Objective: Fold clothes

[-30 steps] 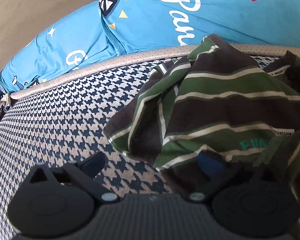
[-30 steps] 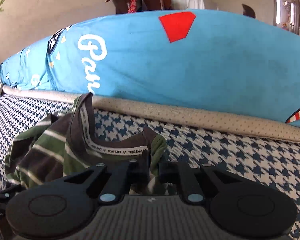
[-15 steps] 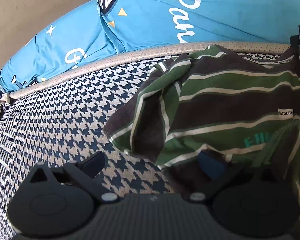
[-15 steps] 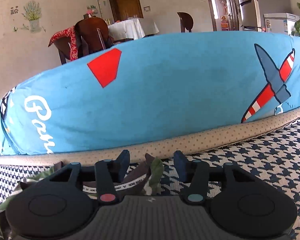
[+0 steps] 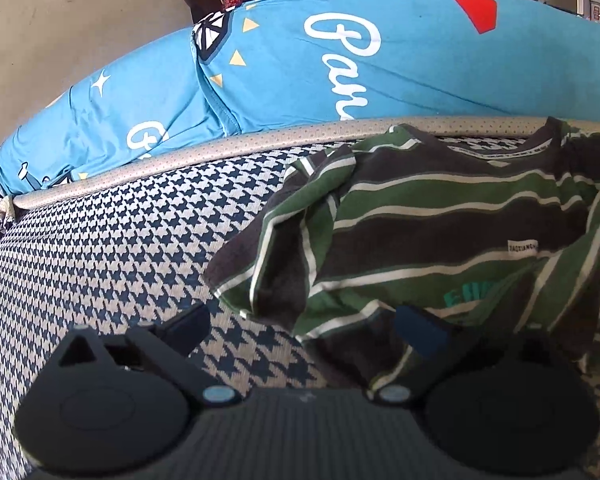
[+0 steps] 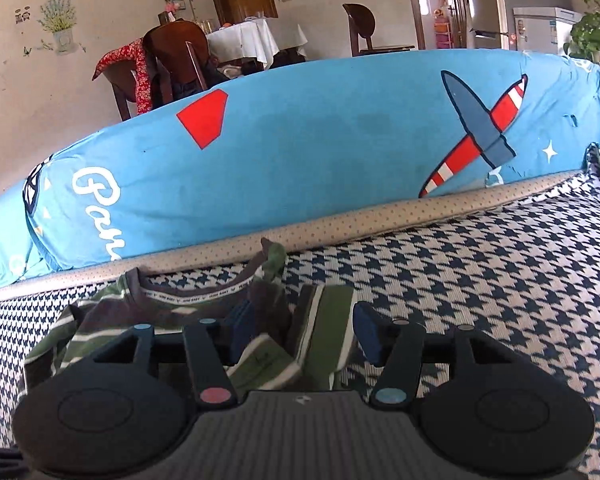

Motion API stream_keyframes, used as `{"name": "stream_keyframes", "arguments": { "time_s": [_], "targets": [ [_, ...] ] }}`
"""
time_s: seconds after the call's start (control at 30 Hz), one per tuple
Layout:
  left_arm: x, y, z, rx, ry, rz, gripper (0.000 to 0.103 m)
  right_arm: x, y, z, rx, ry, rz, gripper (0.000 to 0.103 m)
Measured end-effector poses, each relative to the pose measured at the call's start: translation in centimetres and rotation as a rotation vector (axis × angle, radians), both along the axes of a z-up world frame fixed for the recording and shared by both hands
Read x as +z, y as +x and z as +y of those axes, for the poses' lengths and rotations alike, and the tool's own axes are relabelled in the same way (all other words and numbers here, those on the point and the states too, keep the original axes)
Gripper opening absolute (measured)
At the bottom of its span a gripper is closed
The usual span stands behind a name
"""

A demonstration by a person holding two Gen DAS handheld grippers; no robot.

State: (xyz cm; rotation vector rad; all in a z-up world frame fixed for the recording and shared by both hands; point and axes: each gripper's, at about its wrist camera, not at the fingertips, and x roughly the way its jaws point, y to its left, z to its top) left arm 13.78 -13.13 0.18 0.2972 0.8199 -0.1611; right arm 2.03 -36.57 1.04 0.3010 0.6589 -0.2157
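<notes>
With both the left gripper (image 5: 304, 328) and the right gripper (image 6: 300, 334) spread wide, the striped shirt (image 5: 440, 232) is left rumpled on the houndstooth cushion (image 5: 112, 248), where bunched layers risk being pinched together.

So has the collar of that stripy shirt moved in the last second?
Yes. In the left wrist view the collar has been pulled rightward and flattened along the sofa's beige piping; the right tongs are now open.

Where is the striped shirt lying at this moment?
The striped shirt lies on the houndstooth cushion, right of centre in the left wrist view, its collar near the beige piping below the blue cover.
</notes>
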Motion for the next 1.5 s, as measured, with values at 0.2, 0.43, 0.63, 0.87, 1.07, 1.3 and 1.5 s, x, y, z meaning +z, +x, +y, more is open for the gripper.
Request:
{"name": "stream_keyframes", "arguments": {
  "time_s": [0.2, 0.43, 0.63, 0.87, 1.07, 1.3, 1.5],
  "targets": [
    [0.9, -1.5, -0.4, -0.052, -0.008, -0.012, 0.103, 0.3, -4.2, 2.0, 0.056, -0.008, 0.018, 0.065],
    [0.8, -4.3, -1.1, -0.158, -0.028, 0.021, 0.103, -0.6, -5.8, 2.9, 0.081, -0.041, 0.057, 0.076],
    [-0.1, -6.0, -2.2, -0.239, -0.049, 0.068, 0.103, -2.1, -4.9, 1.1, 0.016, 0.028, 0.084, 0.076],
    [-2.0, -6.4, -3.2, -0.254, 0.001, 0.104, 0.103, -3.0, -3.2, 1.6, 0.033, 0.058, 0.112, 0.076],
    [-2.1, -5.9, -2.4, -0.181, 0.009, 0.091, 0.103, -3.0, -3.0, 2.6, 0.07, 0.019, 0.098, 0.053],
    [-1.6, -5.0, -0.1, -0.044, 0.04, 0.049, 0.103, -2.0, -4.4, 3.2, 0.07, -0.033, 0.055, 0.017],
    [-1.1, -4.0, 2.9, 0.088, 0.056, 0.032, 0.103, -1.1, -6.9, 5.0, 0.137, -0.059, 0.029, 0.014]
  ]
}}
